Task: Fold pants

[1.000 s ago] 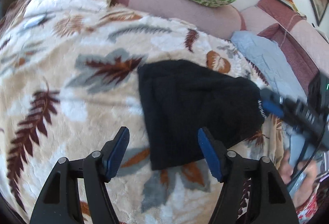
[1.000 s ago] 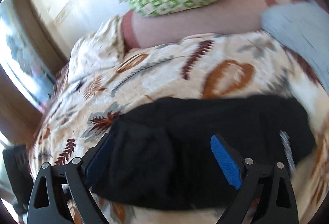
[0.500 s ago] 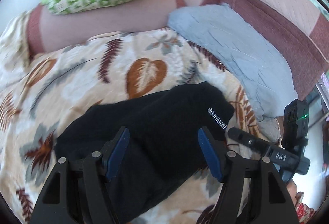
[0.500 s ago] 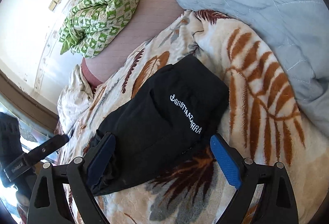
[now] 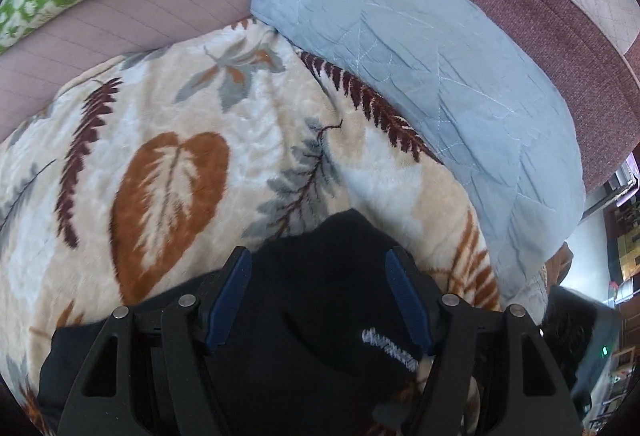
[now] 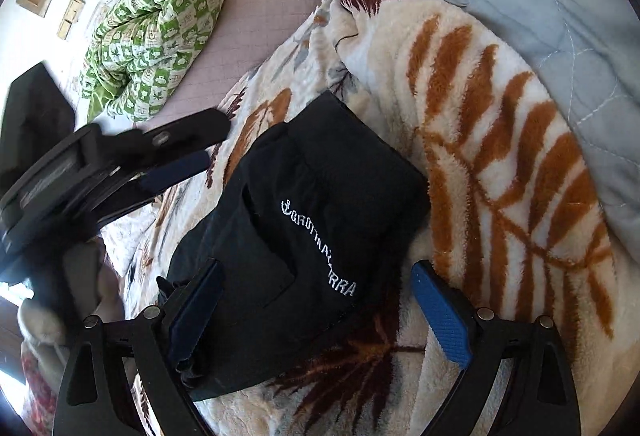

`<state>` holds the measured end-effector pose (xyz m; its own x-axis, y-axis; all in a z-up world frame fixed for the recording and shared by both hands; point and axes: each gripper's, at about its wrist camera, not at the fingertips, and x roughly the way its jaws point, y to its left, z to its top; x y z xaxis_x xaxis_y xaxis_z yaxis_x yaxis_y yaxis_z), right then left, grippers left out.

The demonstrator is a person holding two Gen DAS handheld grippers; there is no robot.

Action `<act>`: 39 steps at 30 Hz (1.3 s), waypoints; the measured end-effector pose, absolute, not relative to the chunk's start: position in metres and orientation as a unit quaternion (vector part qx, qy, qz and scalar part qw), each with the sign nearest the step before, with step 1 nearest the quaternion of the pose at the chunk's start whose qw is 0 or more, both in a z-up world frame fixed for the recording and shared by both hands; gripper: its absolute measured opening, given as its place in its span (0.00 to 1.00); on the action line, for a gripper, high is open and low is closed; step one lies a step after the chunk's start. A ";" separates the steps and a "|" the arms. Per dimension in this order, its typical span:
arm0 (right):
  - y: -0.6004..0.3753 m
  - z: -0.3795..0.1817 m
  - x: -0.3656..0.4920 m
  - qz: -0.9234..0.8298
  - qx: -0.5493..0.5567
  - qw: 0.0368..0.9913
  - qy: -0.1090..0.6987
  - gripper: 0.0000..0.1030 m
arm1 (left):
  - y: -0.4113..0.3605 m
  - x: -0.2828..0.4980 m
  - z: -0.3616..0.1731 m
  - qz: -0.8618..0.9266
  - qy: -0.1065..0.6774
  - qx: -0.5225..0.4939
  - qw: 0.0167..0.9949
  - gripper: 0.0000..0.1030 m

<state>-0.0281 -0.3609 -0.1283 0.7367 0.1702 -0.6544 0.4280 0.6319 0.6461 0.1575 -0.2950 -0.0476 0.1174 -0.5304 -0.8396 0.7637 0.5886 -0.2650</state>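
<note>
The black pants (image 6: 320, 212) lie folded into a compact bundle on the leaf-patterned blanket (image 6: 492, 164), white lettering facing up. They also show in the left wrist view (image 5: 320, 316). My left gripper (image 5: 318, 302) is open, its blue pads low over the bundle on either side of its far end. It also appears in the right wrist view (image 6: 192, 152), to the left of the pants. My right gripper (image 6: 316, 310) is open, its fingers straddling the near end of the bundle without pinching it.
A light blue quilt (image 5: 440, 76) lies at the blanket's right edge. A green-and-white checked quilt (image 6: 156, 36) sits on the pink mattress (image 5: 132, 8) by the wall. A maroon headboard (image 5: 560, 36) runs behind.
Both grippers have swung right and closed in on the folded pants. The left one now hovers directly over the bundle's end; the right one stays at its near edge. Both stay open.
</note>
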 end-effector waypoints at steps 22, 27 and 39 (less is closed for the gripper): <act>-0.359 -0.131 -0.018 -0.086 0.411 0.845 0.331 0.94 | -0.332 0.148 -0.069 -0.506 0.487 0.190 0.686 0.15; -0.356 -0.131 -0.013 -0.099 0.397 0.853 0.323 0.90 | -0.316 0.141 -0.051 -0.515 0.480 0.171 0.689 0.15; -0.342 -0.104 -0.018 -0.064 0.377 0.874 0.299 0.28 | -0.290 0.125 -0.015 -0.496 0.457 0.168 0.719 0.14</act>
